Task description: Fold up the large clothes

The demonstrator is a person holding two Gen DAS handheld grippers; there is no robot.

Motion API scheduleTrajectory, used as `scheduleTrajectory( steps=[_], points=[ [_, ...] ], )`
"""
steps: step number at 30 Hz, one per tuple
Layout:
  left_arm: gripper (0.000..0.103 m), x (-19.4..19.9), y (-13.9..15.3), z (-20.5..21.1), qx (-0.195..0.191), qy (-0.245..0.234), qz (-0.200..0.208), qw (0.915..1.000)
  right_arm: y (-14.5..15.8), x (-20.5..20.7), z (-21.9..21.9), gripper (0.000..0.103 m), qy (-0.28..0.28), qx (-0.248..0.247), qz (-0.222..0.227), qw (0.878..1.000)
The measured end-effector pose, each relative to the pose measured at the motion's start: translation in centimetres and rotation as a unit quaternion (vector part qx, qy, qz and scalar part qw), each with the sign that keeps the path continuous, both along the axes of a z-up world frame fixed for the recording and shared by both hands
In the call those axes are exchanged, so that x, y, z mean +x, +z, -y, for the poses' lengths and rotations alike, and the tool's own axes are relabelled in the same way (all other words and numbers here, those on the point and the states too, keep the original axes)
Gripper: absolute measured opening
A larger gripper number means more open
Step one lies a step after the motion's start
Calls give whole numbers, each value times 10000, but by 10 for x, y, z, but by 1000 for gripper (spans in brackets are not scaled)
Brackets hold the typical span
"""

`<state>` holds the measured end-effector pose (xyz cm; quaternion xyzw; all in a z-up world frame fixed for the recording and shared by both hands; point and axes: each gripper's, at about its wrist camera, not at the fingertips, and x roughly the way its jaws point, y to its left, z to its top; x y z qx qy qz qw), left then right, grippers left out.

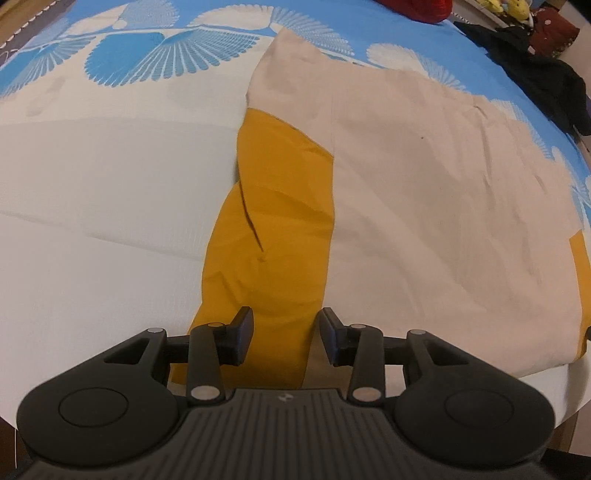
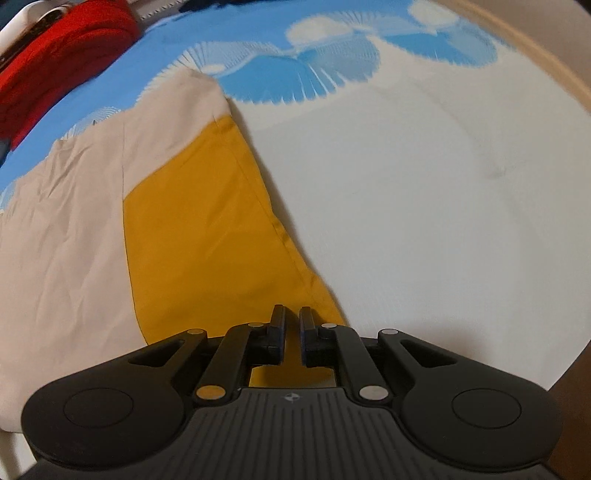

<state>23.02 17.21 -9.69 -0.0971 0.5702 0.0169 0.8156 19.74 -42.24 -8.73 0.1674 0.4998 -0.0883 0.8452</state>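
In the left wrist view, the left gripper (image 1: 285, 332) points steeply down over the near edge of the garment (image 1: 424, 192), a large beige piece with a mustard-yellow panel (image 1: 273, 206) running toward the camera. The garment lies spread flat on the bed (image 1: 92, 184), whose cover is white near the camera and blue with white fan motifs farther off. The fingers (image 1: 242, 334) stand partly apart with a clear gap between them; the yellow panel shows through that gap, and nothing is pinched. The panel carries a diagonal crease, so it is not yet smooth. A dark heap of clothing (image 1: 546, 77) and a red item (image 1: 417, 9) lie at the far right edge of the bed, well apart from the work. In the right wrist view, the right gripper (image 2: 291, 332) hovers over the opposite edge of the same yellow panel (image 2: 199, 221), beside its stitched hem. Its fingers (image 2: 277, 334) are nearly closed, with only a narrow slit between them; yellow fabric shows behind the slit, but no cloth appears clamped. The red item (image 2: 62, 55) sits at the far left. Judged from this layout, both grippers are stationed at the near corners of the panel so that the edge can be gripped at two points and folded evenly.
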Motion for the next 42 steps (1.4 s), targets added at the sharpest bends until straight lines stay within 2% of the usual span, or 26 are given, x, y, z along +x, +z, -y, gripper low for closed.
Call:
scheduleTrajectory(
  steps=[5, 10, 15, 18, 20, 22, 24, 27, 30, 31, 32, 33, 35, 37, 40, 42],
  points=[
    [44, 0, 2, 5, 43, -4, 8, 10000, 2, 5, 2, 13, 95, 89, 132, 9998],
    [44, 3, 1, 5, 40, 18, -21, 10000, -27, 10, 5, 16, -14, -47, -523, 9986],
    [44, 1, 5, 5, 70, 28, -2, 10000, -16, 6, 7, 16, -170, -4, -340, 9993],
    [44, -3, 8, 2, 49, 75, 39, 10000, 6, -3, 6, 16, -377, -43, 149, 9992],
    [44, -9, 14, -2, -24, 141, 126, 9998, 32, -12, 1, 16, -449, -177, 692, 9964],
    [44, -16, 24, -10, -136, 270, 344, 9989, 67, -24, -8, 16, -426, -413, 1356, 9890],
    [41, -24, 35, -20, -309, 417, 593, 9969, 101, -41, -14, 19, -519, -419, 2029, 9769],
    [17, -39, 48, -39, -659, 633, 891, 9918, 136, -69, -21, 23, -568, -321, 2829, 9569],
    [16, -54, 51, -51, -893, 776, 981, 9881, 136, -86, -26, 25, -564, -469, 3176, 9454],
    [16, -58, 47, -55, -976, 836, 960, 9871, 130, -90, -26, 25, -571, -472, 3146, 9463],
    [16, -60, 41, -57, -1082, 905, 886, 9860, 123, -89, -25, 25, -583, -417, 2932, 9534],
    [17, -62, 34, -59, -1196, 990, 767, 9849, 118, -86, -20, 25, -663, -279, 2762, 9584],
    [23, -61, 13, -63, -1494, 1219, 396, 9804, 111, -82, -11, 25, -818, 51, 2707, 9592],
    [36, -57, -7, -68, -1736, 1463, 69, 9739, 106, -76, -9, 25, -743, -3, 2611, 9624],
    [46, -51, -27, -76, -1807, 1894, -224, 9649, 99, -70, -13, 25, -649, 48, 2470, 9668],
    [53, -47, -37, -81, -1953, 2203, -315, 9552, 98, -66, -14, 25, -589, 32, 2441, 9679]
  ],
)
